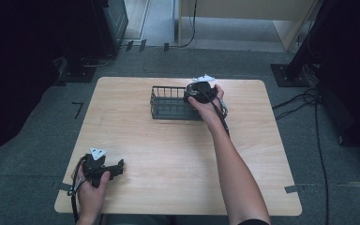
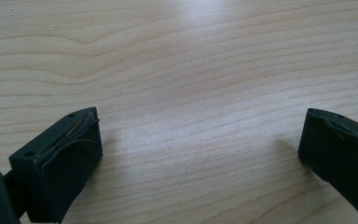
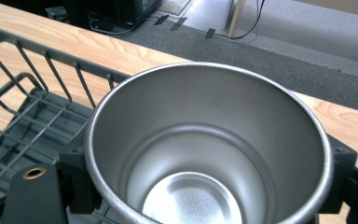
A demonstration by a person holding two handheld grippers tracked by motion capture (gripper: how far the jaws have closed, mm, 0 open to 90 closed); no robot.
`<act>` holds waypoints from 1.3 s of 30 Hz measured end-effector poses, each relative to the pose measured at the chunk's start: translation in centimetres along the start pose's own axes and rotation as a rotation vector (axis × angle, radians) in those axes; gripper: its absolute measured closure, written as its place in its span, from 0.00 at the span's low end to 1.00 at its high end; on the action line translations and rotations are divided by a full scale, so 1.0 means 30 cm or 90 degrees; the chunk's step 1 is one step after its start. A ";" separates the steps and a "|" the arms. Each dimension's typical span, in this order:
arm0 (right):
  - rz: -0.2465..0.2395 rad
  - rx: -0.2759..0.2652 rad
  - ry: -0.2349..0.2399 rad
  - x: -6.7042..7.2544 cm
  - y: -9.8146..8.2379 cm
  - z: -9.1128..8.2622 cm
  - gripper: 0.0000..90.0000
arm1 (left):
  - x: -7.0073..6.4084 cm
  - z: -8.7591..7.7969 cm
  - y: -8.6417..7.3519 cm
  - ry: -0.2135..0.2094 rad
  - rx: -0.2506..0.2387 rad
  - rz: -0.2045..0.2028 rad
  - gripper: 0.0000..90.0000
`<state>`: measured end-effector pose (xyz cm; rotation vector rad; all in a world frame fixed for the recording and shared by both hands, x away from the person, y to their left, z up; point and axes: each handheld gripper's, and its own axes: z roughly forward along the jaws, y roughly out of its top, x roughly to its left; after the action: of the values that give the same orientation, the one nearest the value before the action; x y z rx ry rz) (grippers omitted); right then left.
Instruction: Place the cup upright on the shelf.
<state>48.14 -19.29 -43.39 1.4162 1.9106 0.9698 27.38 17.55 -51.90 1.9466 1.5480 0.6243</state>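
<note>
The right gripper (image 1: 198,92) holds a shiny metal cup (image 3: 205,154). Its two black jaws press on the cup's sides, one on each side. The cup stands upright with its mouth up, at the right end of the dark wire basket (image 1: 168,104), over the basket's edge. The basket sits at the far side of the wooden table (image 1: 168,154). The left gripper (image 1: 107,169) rests near the table's front left corner. Its jaws stand wide apart with just bare wood between them.

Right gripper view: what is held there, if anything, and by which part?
The right gripper holds a shiny steel cup, upright, jaws clamped on opposite outer sides below its rim, over the dark wire basket.
</note>
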 end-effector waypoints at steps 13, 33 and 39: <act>0.011 0.031 0.012 -0.012 -0.024 -0.017 0.08 | 0.000 -0.001 0.000 0.000 0.001 0.001 0.00; 0.014 0.027 0.024 -0.045 -0.044 -0.163 0.00 | 0.000 0.000 0.000 0.000 0.001 0.001 0.00; 0.015 0.021 0.024 -0.065 -0.074 -0.211 0.00 | 0.000 -0.001 0.000 0.000 0.001 0.002 0.00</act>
<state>42.47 -22.94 -41.50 1.4511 1.9492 0.9869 27.38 17.55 -51.88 1.9504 1.5467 0.6231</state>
